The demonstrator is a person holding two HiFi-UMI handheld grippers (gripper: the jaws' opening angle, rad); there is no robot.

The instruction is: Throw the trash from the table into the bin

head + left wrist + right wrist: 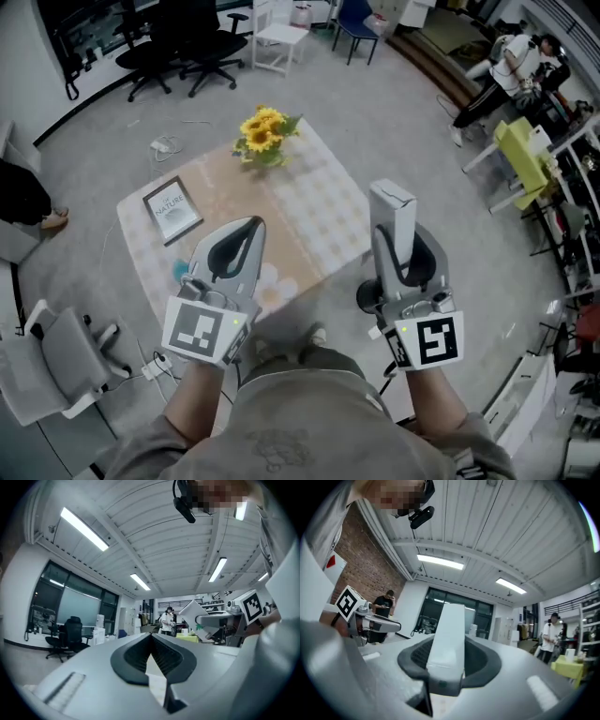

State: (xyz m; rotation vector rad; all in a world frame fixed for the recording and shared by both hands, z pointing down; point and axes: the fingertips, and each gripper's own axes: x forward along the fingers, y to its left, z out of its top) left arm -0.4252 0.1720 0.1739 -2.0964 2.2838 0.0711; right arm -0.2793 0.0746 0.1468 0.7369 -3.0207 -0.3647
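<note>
Closest to the head camera, a grey shirt and two forearms are seen, the arms stretched forward side by side with a gripper carried in each hand. Both grippers are held about level, pointing away from the body, with their marker cubes turned up to the camera.

The left gripper is shown with its jaws brought together at the tips, and nothing is pinched between them. The right gripper is clenched on a white carton, the piece of trash, which is gripped low on its body and stands upright above the jaws. The carton is thus lifted clear of the bench, and in the head view it is seen over the floor just past the bench's right edge.

The bench is covered with a pale checked cloth. A bunch of sunflowers is set near its far corner and a book lies near its left side. A small blue thing is partly hidden beside the left gripper. A dark round thing is seen on the grey floor below the right gripper; what it is cannot be told.

Black office chairs are placed at the far wall, and people are seen at the upper right.
</note>
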